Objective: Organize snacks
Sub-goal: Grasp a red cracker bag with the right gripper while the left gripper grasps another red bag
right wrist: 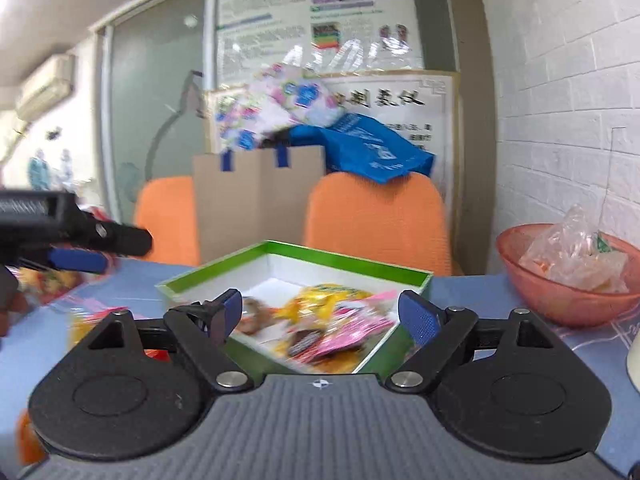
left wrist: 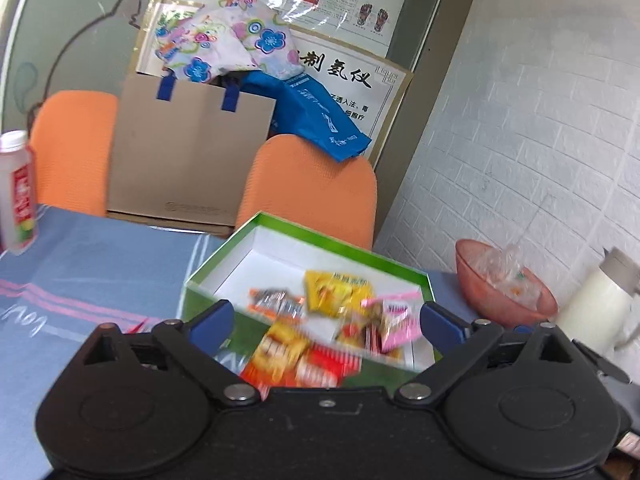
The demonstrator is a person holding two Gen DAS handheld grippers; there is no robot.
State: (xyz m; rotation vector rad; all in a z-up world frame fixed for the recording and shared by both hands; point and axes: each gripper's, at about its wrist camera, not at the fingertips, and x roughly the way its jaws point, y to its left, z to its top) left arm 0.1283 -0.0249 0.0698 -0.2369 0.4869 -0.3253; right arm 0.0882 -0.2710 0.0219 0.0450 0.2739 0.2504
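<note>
Both grippers spread wide, empty, above green-rimmed box (right wrist: 296,256) on blue tablecloth. Snack packets (right wrist: 320,320) heaped at box's near end, dead ahead at 12 o'clock between right gripper (right wrist: 320,312) jaws. Left gripper (left wrist: 326,316) equally near; loose packets (left wrist: 292,360) directly below.

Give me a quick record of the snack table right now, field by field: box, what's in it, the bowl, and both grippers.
box: green box, lid off, white inside, on the blue tablecloth
contents: several snack packets, yellow, pink and orange, blurred
bowl: pink bowl right of the box, holding clear wrappers
left gripper: open, nothing between the fingers
right gripper: open, nothing held
</note>
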